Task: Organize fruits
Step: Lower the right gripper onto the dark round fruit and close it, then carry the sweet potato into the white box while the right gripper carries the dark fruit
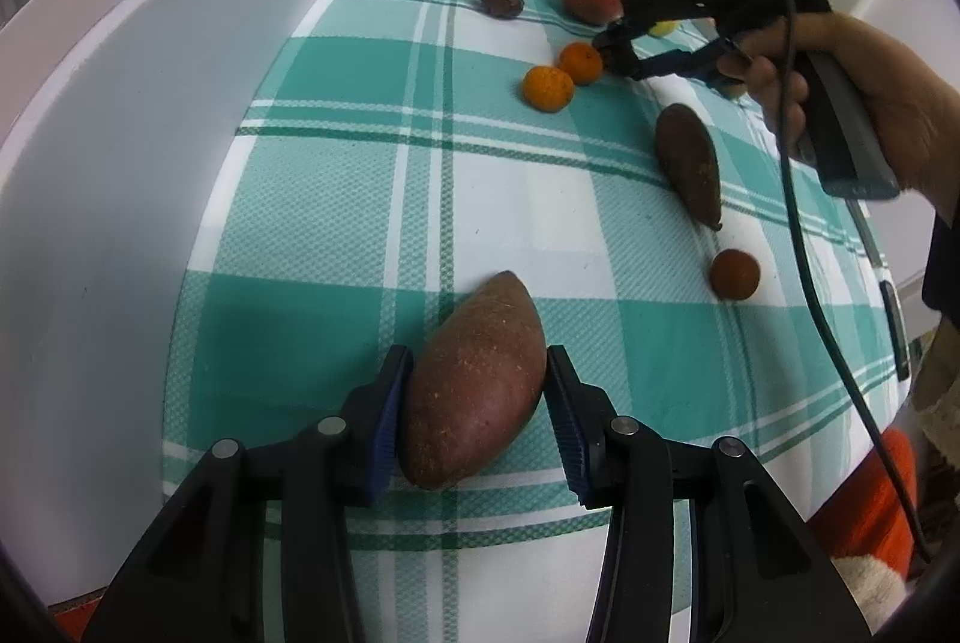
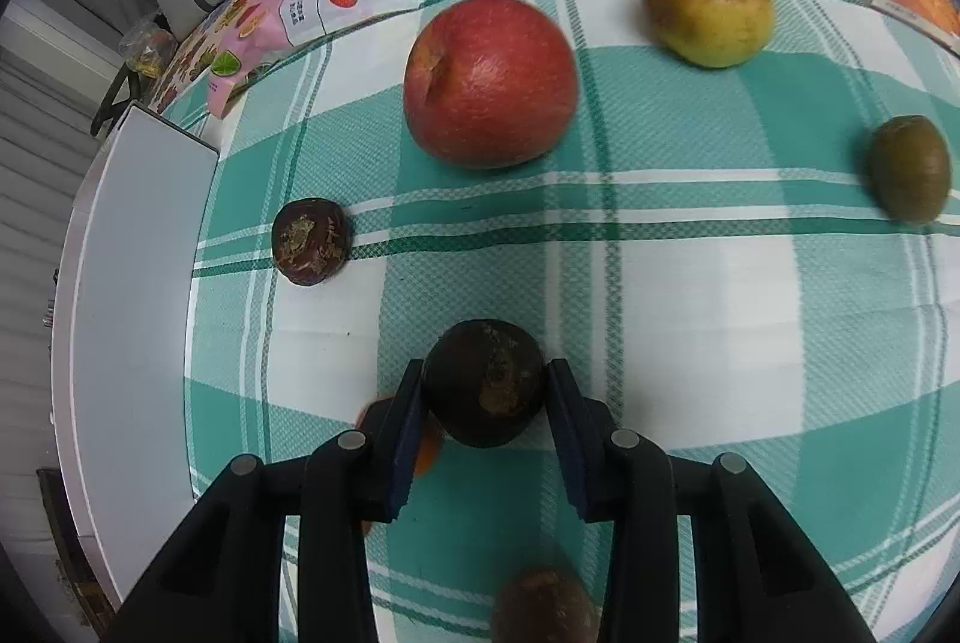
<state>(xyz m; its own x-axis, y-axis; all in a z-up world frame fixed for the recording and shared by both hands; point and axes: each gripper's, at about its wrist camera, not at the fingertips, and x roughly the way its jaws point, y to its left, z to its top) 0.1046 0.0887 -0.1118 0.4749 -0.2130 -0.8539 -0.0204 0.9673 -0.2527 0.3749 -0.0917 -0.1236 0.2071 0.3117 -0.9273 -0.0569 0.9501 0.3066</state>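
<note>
While the left gripper (image 1: 480, 397) clamps a brown sweet potato (image 1: 474, 385) resting on the checked tabletop (image 1: 336, 199), the right gripper (image 2: 483, 397) grips a dark round fruit (image 2: 486, 382); beyond that fruit sits a red apple (image 2: 489, 81).

Both wrist views look down close over the checked tablecloth (image 1: 510, 199), sharing the red apple (image 2: 489, 81).

Woven checked tablecloth (image 1: 336, 199), matt. Sweet potato (image 1: 474, 385) rough, speckled skin. Apple (image 2: 489, 81) smooth, glossy. White board (image 1: 120, 114) smooth, matt.
</note>
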